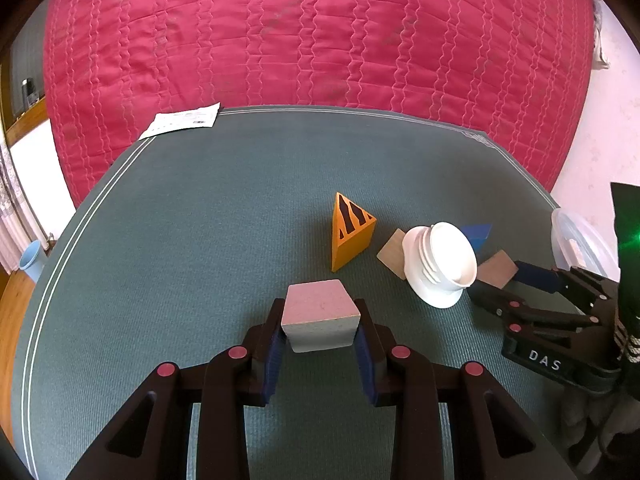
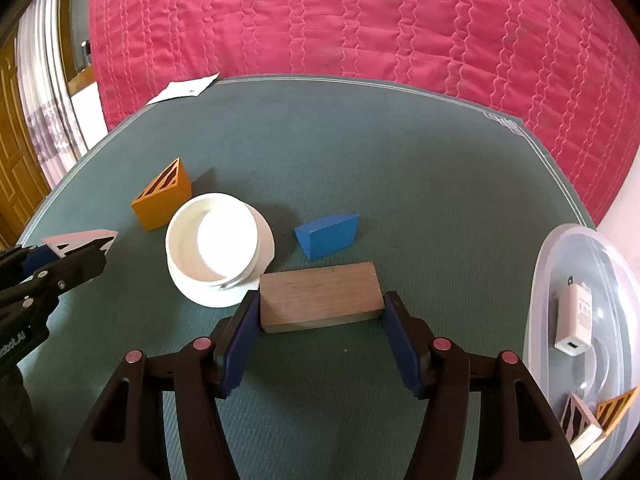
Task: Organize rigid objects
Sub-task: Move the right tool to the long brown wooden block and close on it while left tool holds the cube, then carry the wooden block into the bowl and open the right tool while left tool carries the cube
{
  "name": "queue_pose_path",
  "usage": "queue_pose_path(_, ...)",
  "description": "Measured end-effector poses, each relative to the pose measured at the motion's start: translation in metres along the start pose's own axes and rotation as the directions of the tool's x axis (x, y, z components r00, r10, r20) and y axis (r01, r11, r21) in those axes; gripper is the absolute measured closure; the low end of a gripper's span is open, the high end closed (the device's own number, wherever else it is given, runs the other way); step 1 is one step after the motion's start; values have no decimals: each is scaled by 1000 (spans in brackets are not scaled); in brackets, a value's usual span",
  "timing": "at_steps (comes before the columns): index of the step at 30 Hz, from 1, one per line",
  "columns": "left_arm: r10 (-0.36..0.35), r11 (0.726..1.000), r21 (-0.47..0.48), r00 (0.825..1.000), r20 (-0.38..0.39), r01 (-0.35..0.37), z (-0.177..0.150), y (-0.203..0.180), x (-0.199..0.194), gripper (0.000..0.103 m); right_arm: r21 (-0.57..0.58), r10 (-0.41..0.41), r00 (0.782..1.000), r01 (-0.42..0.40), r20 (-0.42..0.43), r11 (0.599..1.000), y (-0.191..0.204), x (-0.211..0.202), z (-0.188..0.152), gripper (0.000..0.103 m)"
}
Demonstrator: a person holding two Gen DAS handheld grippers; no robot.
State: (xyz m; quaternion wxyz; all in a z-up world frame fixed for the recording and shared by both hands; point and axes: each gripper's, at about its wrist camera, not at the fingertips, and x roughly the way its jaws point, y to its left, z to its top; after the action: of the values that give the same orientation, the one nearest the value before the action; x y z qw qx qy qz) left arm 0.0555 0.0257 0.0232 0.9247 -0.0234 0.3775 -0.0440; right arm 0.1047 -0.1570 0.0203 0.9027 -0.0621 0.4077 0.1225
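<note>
My left gripper (image 1: 320,322) has its jaws closed against both sides of a pink block (image 1: 319,318) on the green mat (image 1: 200,220). My right gripper (image 2: 319,306) has its jaws closed against the two ends of a brown wooden block (image 2: 320,296). An orange triangular block (image 1: 350,230) with black stripes stands beyond the pink block. A white threaded cap (image 2: 218,248) lies beside the brown block. A blue wedge (image 2: 328,234) lies behind the brown block. The right gripper also shows in the left wrist view (image 1: 504,280), and the left one in the right wrist view (image 2: 86,250).
A clear plastic tub (image 2: 544,280) at the right mat edge holds a white charger (image 2: 574,322) and two striped triangular blocks (image 2: 616,406). A white paper (image 1: 182,120) lies at the mat's far left corner. A red quilt (image 1: 320,32) lies beyond the mat.
</note>
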Motion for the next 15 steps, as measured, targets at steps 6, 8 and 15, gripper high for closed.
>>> queue_pose_path(6,-2,1000,2,1000,2,2,0,0,0,69,26,25,1000,-25,6,999,-3,-10,-11,41)
queue_pose_path(8,-3,1000,4,1000,3,3,-1,0,-1,69,32,33,999,-33,10,999,-3,-15,-16,41)
queue_pose_path(15,-1,1000,5,1000,4,1,-1,-2,-1,69,60,66,998,-67,20,996,-4,-29,-32,41)
